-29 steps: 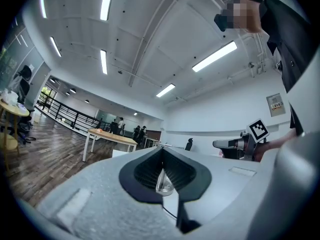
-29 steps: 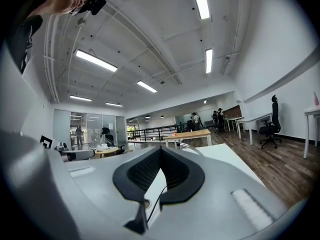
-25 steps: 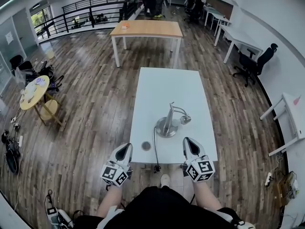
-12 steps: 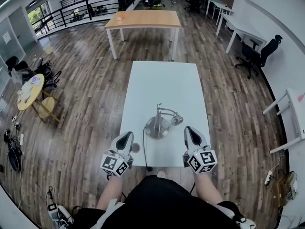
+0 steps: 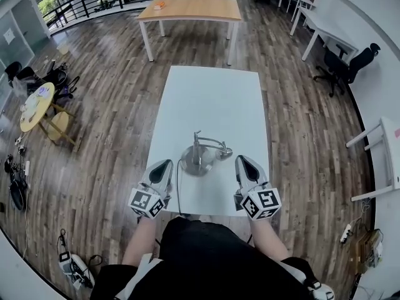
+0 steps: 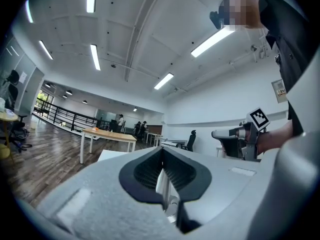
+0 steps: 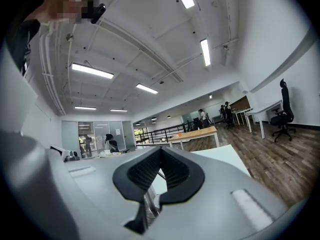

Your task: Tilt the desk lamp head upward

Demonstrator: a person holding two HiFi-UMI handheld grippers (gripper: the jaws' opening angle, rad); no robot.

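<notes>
A silver desk lamp (image 5: 199,157) stands on the near half of a white table (image 5: 212,105). It has a round base, a short upright post and a curved arm; its small head (image 5: 225,150) points right and sits low. My left gripper (image 5: 165,165) is just left of the base and my right gripper (image 5: 240,161) just right of the head. Both are shut, hold nothing and stay clear of the lamp. In the left gripper view the jaws of the left gripper (image 6: 162,160) meet, with the lamp post (image 6: 162,184) seen low behind them. The right gripper (image 7: 159,166) is likewise shut.
A black cable (image 5: 177,191) runs from the lamp base to the table's front edge. Beyond stand a wooden table (image 5: 190,8), white desks and a black office chair (image 5: 351,66) at the right, and a round yellow table (image 5: 36,108) at the left, all on wood flooring.
The person has come closer to the table. Both grippers have moved forward from its front edge and now flank the lamp. The lamp itself has not moved.
</notes>
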